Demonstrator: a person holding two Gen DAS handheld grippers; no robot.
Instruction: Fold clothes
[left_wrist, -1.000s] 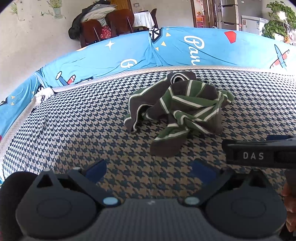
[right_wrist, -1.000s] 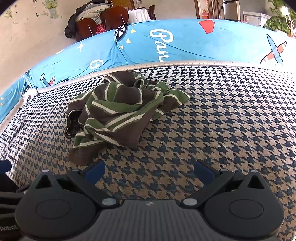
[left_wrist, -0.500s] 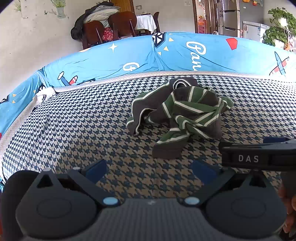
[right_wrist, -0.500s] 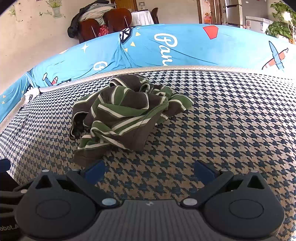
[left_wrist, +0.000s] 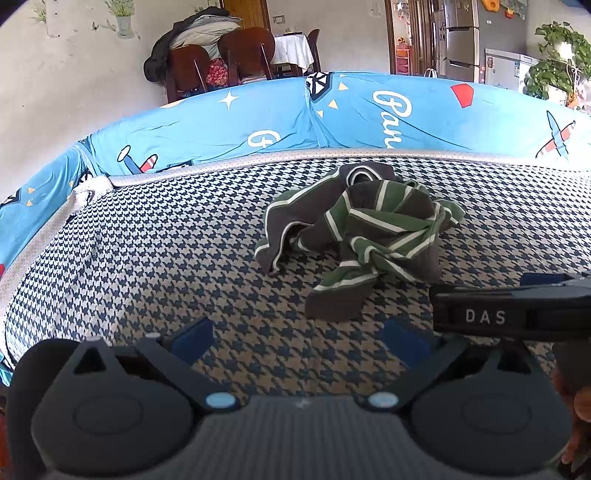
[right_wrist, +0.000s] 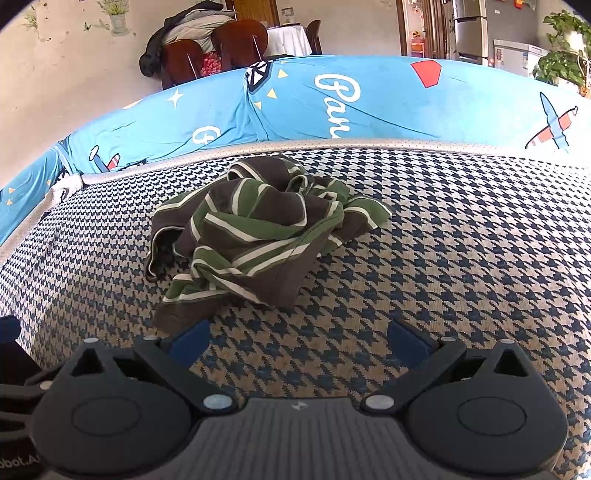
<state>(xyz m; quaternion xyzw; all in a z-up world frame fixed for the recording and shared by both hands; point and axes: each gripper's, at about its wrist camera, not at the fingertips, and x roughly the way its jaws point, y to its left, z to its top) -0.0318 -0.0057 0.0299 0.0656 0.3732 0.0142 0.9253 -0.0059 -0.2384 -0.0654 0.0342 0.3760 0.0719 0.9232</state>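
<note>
A broad houndstooth-patterned woven surface in navy and tan (left_wrist: 155, 258), backed by a bright blue cartoon-print cushion wall (left_wrist: 354, 114), carries the crumpled brown, green and white striped knit garment (right_wrist: 258, 229) near its middle, bunched in a twisted heap with no clear hem or sleeve showing. Both the left gripper (left_wrist: 299, 334) and the right gripper (right_wrist: 299, 336) hover just short of it, jaws spread wide and holding nothing. Likely risks: a pinch catches several tangled layers together so the heap lifts as a knot, or a blue fingertip snags the woven cover beneath.
</note>
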